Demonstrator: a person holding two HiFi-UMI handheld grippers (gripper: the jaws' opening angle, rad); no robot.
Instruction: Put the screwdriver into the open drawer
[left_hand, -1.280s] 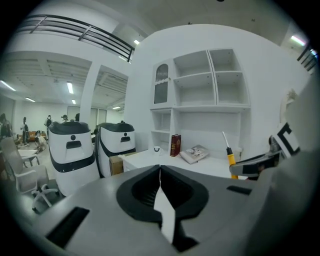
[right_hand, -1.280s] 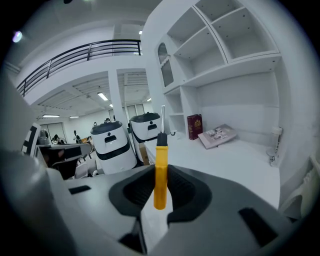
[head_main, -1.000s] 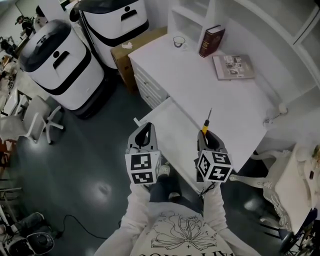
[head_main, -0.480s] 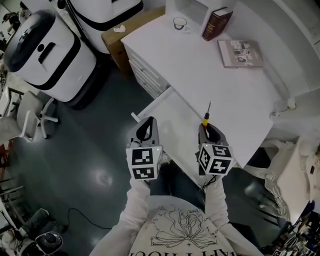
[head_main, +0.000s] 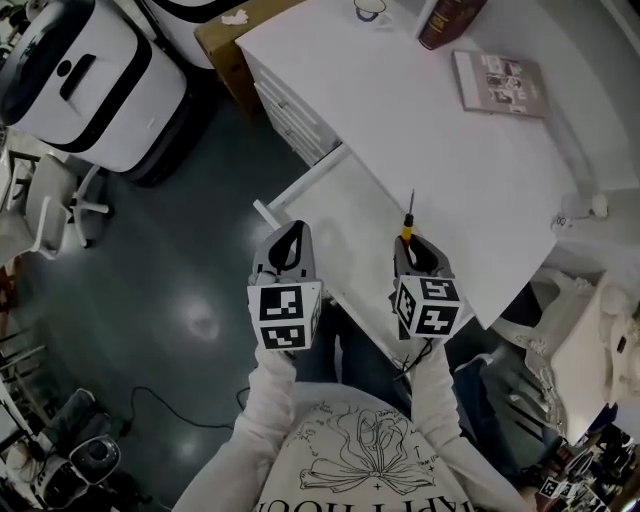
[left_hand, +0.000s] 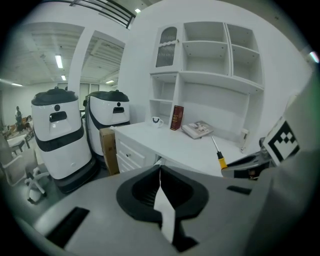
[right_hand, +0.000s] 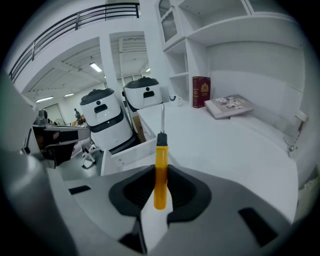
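Dark, glossy floor (head_main: 180, 270) surrounds a white desk (head_main: 450, 170) whose open drawer (head_main: 335, 225) juts out toward the person, with two white-and-black machines (head_main: 90, 70) and a cardboard box (head_main: 222, 28) at the far left. A flat book (head_main: 503, 80), a red book (head_main: 455, 15) and a cup (head_main: 370, 8) (all at the far end) sit on the desktop. The right gripper (head_main: 416, 252) is clenched on the screwdriver (head_main: 407, 222) by its orange handle, the shaft pointing far over the desk's near edge just right of the drawer, while the left gripper (head_main: 290, 245), jaws pressed together on nothing, hovers at the drawer's near left edge.
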